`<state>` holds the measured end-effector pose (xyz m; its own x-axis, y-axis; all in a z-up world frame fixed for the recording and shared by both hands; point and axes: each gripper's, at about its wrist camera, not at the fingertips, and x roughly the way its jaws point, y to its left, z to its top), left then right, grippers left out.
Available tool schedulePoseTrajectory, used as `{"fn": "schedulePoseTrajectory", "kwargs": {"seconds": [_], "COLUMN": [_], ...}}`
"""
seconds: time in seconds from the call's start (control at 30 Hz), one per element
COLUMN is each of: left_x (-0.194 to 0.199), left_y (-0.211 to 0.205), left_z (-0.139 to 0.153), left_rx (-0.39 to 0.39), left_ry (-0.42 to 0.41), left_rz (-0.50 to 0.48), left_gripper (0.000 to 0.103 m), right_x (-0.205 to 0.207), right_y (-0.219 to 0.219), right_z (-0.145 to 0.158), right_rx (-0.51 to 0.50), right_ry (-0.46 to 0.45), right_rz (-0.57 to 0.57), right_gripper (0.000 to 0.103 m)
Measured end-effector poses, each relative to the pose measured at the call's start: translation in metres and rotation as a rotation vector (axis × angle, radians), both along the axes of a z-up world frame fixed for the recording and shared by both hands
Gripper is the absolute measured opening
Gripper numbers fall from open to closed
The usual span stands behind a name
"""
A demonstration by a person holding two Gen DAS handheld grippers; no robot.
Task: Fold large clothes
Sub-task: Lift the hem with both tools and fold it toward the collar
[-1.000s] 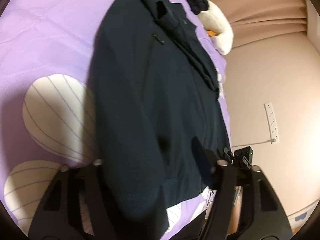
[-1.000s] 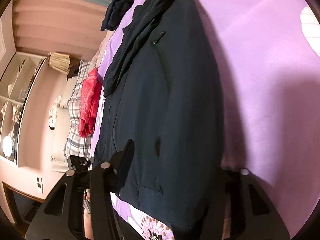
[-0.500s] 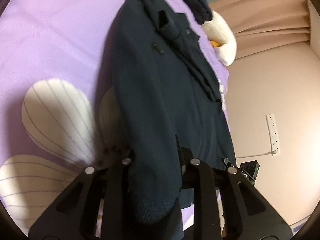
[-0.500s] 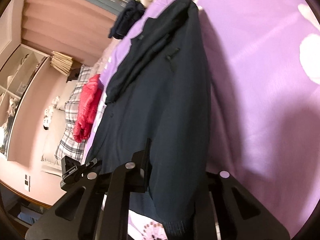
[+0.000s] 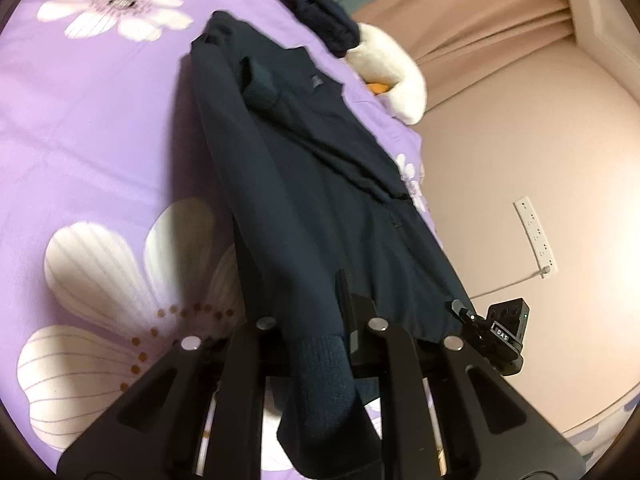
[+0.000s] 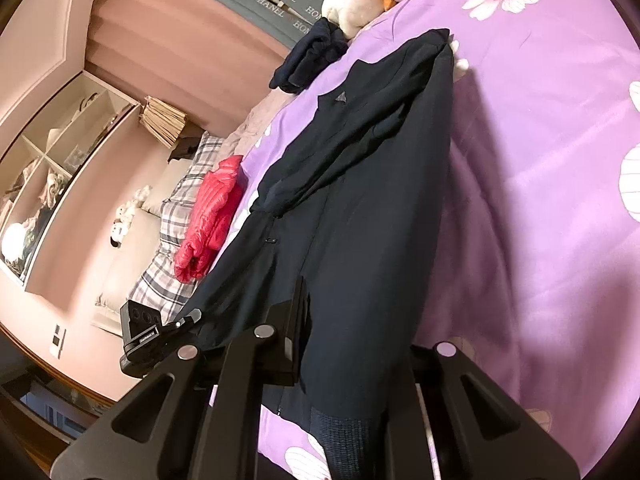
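On the purple flowered bedspread (image 5: 100, 128) lies one dark navy jacket (image 5: 304, 200), stretched lengthwise from its collar at the far end to its ribbed hem at the near end, where the cloth rises off the bedspread into two grippers. One left gripper (image 5: 320, 344) is clenched on the ribbed hem, which bunches between its black fingers and hangs below them; one right gripper (image 6: 352, 340) likewise grasps the jacket's near edge, with the cloth pinched between its fingers. Beyond the jacket's collar sit one bundle of dark navy cloth (image 5: 320, 28) and one white plush toy (image 5: 396, 80), the bundle just beside the toy. Past the jacket's long edge, at the bedspread's side, lie one red puffer garment (image 6: 212, 216) on one plaid cloth (image 6: 168, 256). One white power strip (image 5: 536, 236) is fixed to the wall beyond the jacket's other long edge.
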<state>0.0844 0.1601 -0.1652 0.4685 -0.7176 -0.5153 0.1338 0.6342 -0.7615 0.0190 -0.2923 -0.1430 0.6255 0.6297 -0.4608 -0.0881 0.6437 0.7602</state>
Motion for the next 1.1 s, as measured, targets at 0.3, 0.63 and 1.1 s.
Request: {"fn": "schedulePoseTrajectory", "kwargs": {"seconds": [0.3, 0.63, 1.1], "left_x": [0.003, -0.005, -0.012], "left_y": [0.034, 0.038, 0.014], "left_z": [-0.047, -0.068, -0.029], "left_rx": [-0.051, -0.141, -0.087], "left_ry": [0.142, 0.171, 0.028], "left_rz": [0.074, 0.078, 0.047], "left_gripper": [0.037, 0.057, 0.015], "right_x": [0.0, -0.001, -0.012], "right_y": [-0.013, -0.019, -0.002], "right_z": [-0.02, -0.038, -0.025], "right_rx": [0.078, 0.103, -0.052], "right_ry": [0.06, 0.109, 0.075], "right_rz": [-0.026, -0.021, -0.019], "right_gripper": [0.019, 0.042, 0.013]}}
